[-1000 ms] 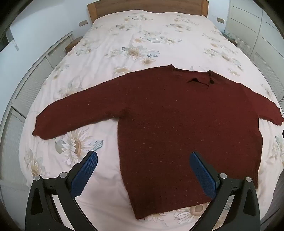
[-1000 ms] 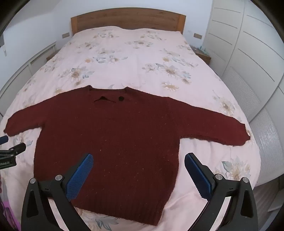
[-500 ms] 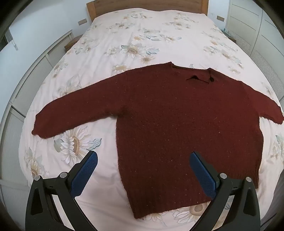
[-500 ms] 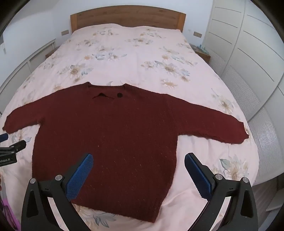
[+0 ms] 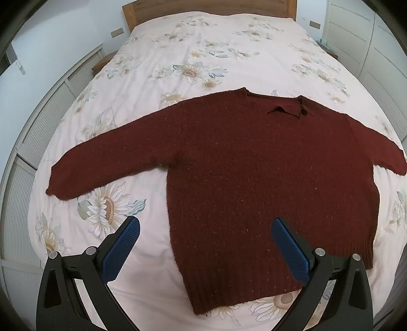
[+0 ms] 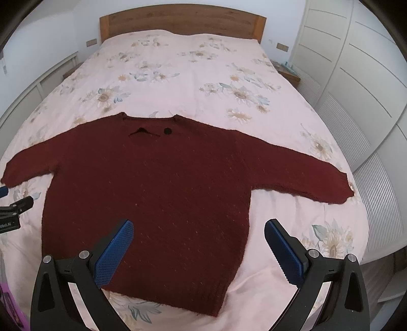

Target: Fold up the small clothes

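Note:
A dark red knit sweater (image 5: 254, 178) lies flat on the bed, both sleeves spread out, neck toward the headboard; it also shows in the right wrist view (image 6: 152, 193). My left gripper (image 5: 204, 224) is open and empty, hovering above the sweater's lower left side. My right gripper (image 6: 198, 225) is open and empty, above the sweater's lower right part. The left gripper's tip shows at the left edge of the right wrist view (image 6: 15, 206).
The bed has a pink floral cover (image 5: 203, 51) and a wooden headboard (image 6: 182, 21). White wardrobe doors (image 6: 356, 63) stand on the right, low white cabinets (image 5: 38, 127) on the left, bedside tables at both far corners.
Both grippers have tilted slightly, so the sweater sits a little higher in each view. The sweater has not moved and both grippers stay open.

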A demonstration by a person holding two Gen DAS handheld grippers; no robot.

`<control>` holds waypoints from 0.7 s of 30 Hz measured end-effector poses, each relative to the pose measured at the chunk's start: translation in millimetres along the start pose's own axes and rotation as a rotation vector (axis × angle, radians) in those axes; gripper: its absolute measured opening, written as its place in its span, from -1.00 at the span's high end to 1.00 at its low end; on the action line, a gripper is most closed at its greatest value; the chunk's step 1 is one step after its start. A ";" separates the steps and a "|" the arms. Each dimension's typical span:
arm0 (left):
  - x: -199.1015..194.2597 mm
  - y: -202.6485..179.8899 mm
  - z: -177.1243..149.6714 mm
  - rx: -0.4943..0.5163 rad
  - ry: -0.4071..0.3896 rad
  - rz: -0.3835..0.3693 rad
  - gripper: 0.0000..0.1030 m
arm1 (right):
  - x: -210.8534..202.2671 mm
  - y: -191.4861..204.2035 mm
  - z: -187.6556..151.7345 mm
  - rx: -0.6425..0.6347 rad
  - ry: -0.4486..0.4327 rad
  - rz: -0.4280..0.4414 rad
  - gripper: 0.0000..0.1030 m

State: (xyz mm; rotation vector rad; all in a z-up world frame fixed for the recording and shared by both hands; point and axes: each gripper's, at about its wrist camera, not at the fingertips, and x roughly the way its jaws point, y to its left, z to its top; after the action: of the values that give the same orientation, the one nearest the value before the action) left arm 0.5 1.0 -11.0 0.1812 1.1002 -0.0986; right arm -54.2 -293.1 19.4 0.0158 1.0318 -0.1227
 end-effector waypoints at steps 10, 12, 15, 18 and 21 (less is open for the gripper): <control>0.8 -1.0 -0.3 -0.005 0.010 -0.017 -0.98 | 2.6 -3.8 -0.8 -0.005 0.014 -0.013 -0.99; 0.5 -1.6 -0.2 0.000 0.007 -0.011 -0.98 | 3.6 -4.6 -0.8 -0.008 0.018 -0.018 -0.99; 0.6 -1.9 -0.2 0.002 0.006 -0.008 -0.98 | 4.4 -6.5 -1.3 -0.009 0.022 -0.022 -0.99; 0.8 -2.2 -0.7 0.001 0.008 -0.005 -0.98 | 4.6 -6.6 -2.0 -0.009 0.024 -0.025 -0.99; 1.1 -2.4 -1.5 0.000 0.010 -0.004 -0.98 | 5.1 -7.8 -2.4 -0.008 0.026 -0.029 -0.99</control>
State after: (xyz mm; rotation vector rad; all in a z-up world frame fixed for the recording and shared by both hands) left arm -0.7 -1.1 -12.9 0.1794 1.1103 -0.1018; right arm -54.6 -301.2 14.2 -0.0051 1.0583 -0.1452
